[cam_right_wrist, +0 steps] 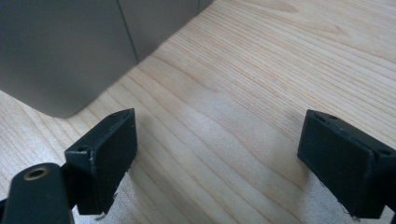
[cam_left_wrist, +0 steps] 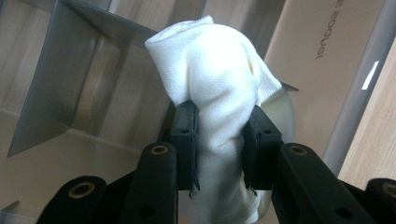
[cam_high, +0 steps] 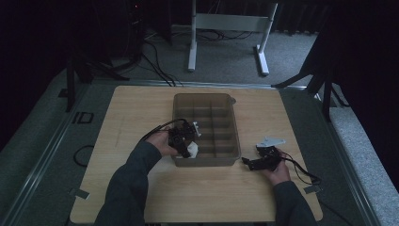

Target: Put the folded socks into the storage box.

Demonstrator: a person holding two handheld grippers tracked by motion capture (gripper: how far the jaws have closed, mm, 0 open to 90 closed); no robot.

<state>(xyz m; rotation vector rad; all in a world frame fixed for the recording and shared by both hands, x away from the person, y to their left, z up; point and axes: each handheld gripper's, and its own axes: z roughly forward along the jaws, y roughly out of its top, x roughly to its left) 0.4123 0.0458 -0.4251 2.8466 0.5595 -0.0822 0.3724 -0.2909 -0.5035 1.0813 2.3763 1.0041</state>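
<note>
A white rolled cloth [cam_left_wrist: 210,65] is pinched between the black jaws of my left gripper [cam_left_wrist: 219,140], which is shut on it. From above, that gripper [cam_high: 190,148] holds the cloth [cam_high: 193,151] at the near-left corner of a grey divided box [cam_high: 205,96], over its compartments [cam_left_wrist: 56,84]. My right gripper [cam_high: 248,162] rests low on the wooden table [cam_high: 141,108] just right of the box's near corner. Its jaws stand wide apart over bare wood [cam_right_wrist: 219,163], with the box's outer wall [cam_right_wrist: 60,51] a short way ahead of them.
The box sits mid-table with several compartments. Cables trail from both grippers across the tabletop. Beyond the far edge are a white stand's legs [cam_high: 261,61] and loose cables on the floor. Bare wood lies left of the box and along the near edge.
</note>
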